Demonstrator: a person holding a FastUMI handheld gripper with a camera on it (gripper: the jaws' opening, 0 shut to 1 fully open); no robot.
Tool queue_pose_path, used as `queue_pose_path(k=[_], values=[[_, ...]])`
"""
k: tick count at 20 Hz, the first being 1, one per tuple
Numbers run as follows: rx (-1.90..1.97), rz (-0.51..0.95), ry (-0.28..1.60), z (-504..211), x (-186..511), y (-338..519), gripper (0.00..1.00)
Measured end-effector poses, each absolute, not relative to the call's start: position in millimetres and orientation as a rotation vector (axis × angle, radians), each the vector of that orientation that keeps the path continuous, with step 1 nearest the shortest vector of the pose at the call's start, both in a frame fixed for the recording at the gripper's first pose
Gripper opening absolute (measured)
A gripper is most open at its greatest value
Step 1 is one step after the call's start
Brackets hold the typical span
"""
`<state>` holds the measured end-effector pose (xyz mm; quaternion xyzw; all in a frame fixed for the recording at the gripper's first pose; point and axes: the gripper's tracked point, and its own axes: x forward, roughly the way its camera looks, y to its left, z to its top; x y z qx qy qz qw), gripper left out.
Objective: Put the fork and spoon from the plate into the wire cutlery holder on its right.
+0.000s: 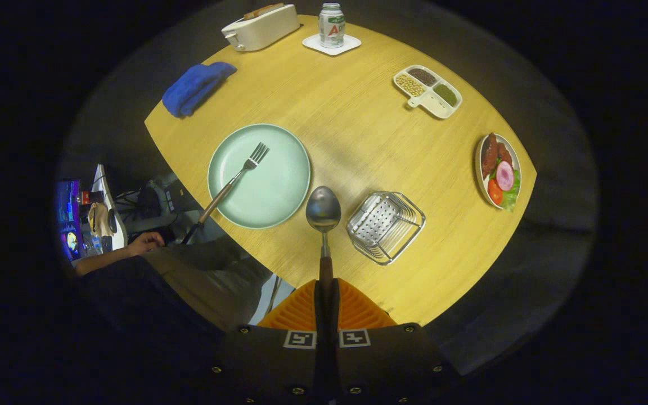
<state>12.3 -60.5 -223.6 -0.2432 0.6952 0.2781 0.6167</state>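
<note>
My gripper (325, 301) is high above the table, shut on the dark handle of the spoon (323, 216). The spoon sticks straight out ahead of the orange fingers (296, 309), its steel bowl hanging between the plate and the holder. The pale green plate (279, 194) lies ahead and to the left. On it rests the fork (239, 174), tines on the plate, brown handle reaching over the near-left rim. The wire cutlery holder (386, 226) stands just right of the spoon's bowl, with nothing inside it.
Farther back lie a blue cloth (196, 88), a white toaster (261, 26), a can on a white coaster (331, 25) and a divided dish of beans (428, 91). A plate of food (499, 170) sits at the right edge. A person's hand (144, 243) and lap are left of the table.
</note>
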Motion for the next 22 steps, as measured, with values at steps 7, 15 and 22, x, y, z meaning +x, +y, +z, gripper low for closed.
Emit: queue_pose_path(k=[7,15,22], values=[[-0.480,0.567,1.637,-230.7,12.9,-97.0,0.01],[-0.469,0.496,1.679,-261.2,34.6,-115.8,0.01],[-0.509,0.490,1.726,-298.6,47.1,-106.8,0.01]])
